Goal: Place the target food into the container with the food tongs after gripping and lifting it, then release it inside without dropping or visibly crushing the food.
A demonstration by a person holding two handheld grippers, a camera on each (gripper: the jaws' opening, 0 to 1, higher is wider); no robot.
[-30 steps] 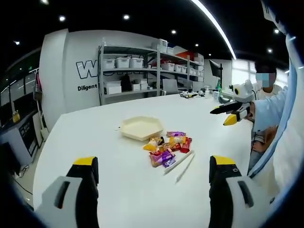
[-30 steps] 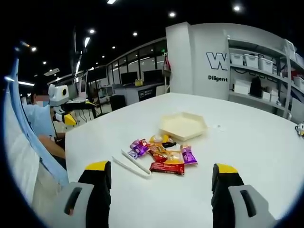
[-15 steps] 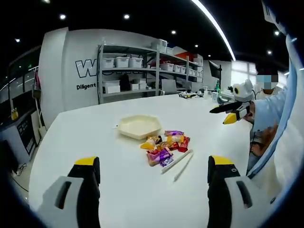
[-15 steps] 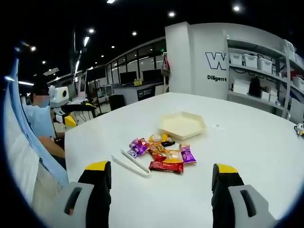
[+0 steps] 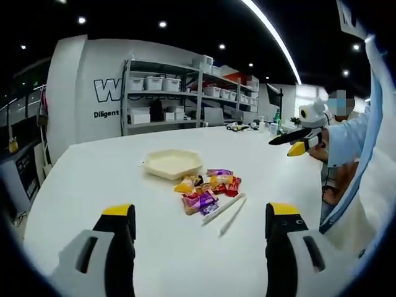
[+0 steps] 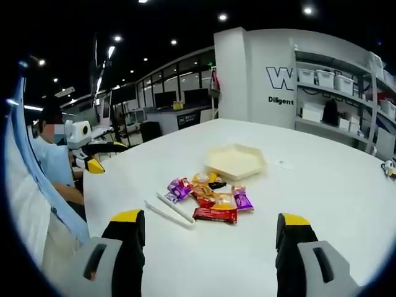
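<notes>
Nothing picked up yet.
Both my tools (image 5: 195, 247) (image 6: 210, 247) gape empty; tongs (image 6: 170, 208) lie beside the snacks (image 6: 211, 197), container (image 6: 236, 162) bare.

A broad white worktop (image 5: 93, 179) fills the room's middle. Behind it stands a grey wall (image 5: 80, 80) with large white lettering, and just beside that wall a metal shelf rack (image 5: 185, 93) holds white bins. Above the rack, small round ceiling lights (image 5: 162, 24) and a long light strip (image 5: 272, 37) dot a dark ceiling.
</notes>
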